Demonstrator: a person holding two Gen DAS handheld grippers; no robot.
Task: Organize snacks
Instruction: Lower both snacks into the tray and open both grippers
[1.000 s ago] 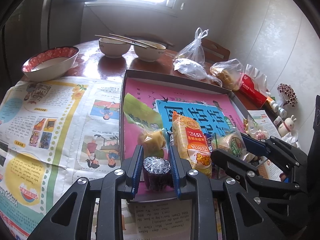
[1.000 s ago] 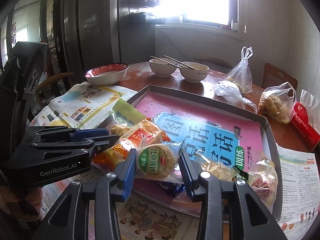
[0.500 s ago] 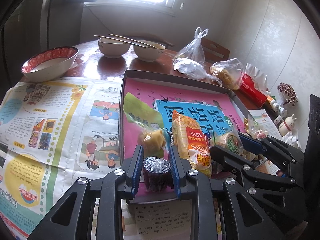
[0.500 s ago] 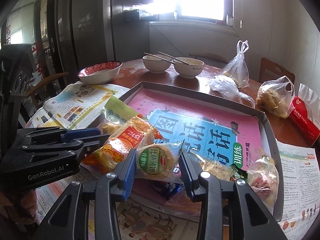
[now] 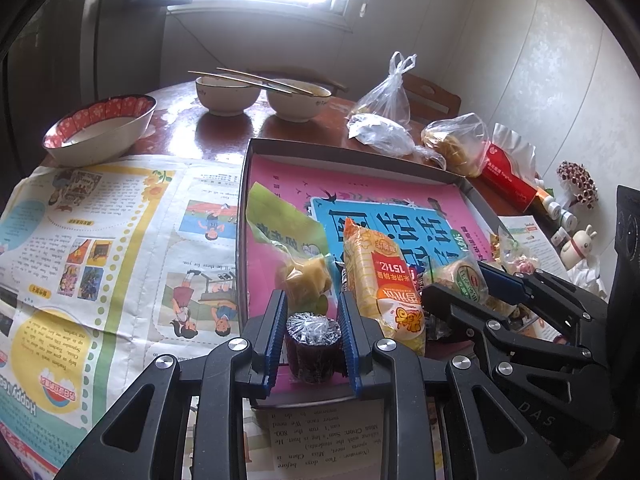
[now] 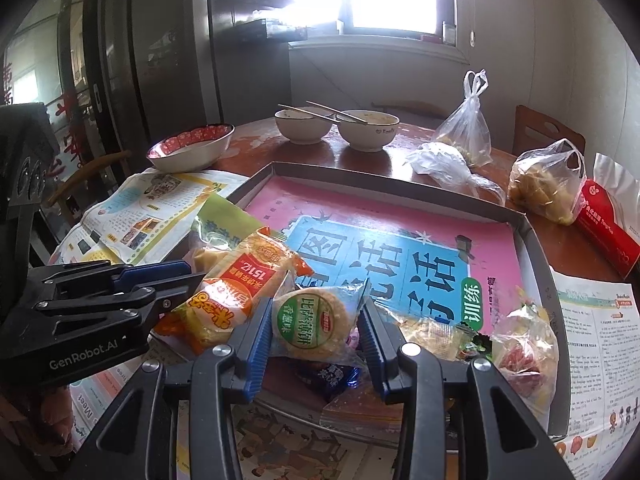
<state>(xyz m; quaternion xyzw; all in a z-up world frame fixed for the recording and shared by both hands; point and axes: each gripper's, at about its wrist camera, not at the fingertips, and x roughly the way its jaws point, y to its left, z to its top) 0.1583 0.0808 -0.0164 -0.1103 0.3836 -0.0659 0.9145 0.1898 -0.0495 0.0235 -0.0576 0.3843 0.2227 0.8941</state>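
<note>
**A:** So, what fills the frame, biggest first?

**B:** Under everything is the round wooden bench (image 5: 224, 136), with newspaper (image 5: 100, 248) spread across the left half of the left wrist view. To the right of the paper lies a shallow grey tray (image 5: 360, 150) lined with a pink and blue printed sheet, and the snacks are crowded at its lower edge.

**A:** Which snacks?

**B:** An orange and yellow cracker packet (image 5: 380, 280) lies lengthwise near centre, a green bag with yellow pieces (image 5: 296, 248) to its left, and a clear bag of red sweets (image 6: 524, 344) at lower right in the right wrist view.

**A:** And the tools?

**B:** At bottom centre, the left tool (image 5: 312, 340) is clamped on a small dark cylinder snack with a crinkled foil top (image 5: 312, 344), just over the tray's lower rim. The right tool (image 6: 316, 328) has its blue pads pressed on a round biscuit pack with a green label (image 6: 312, 322), over other wrappers at the tray's lower edge.

**A:** Anything behind?

**B:** A red-patterned bowl (image 5: 100, 128) at upper left, two white bowls (image 5: 228, 94) bridged by chopsticks (image 5: 256, 78), and tied plastic bags (image 5: 388, 100) at upper right.
</note>
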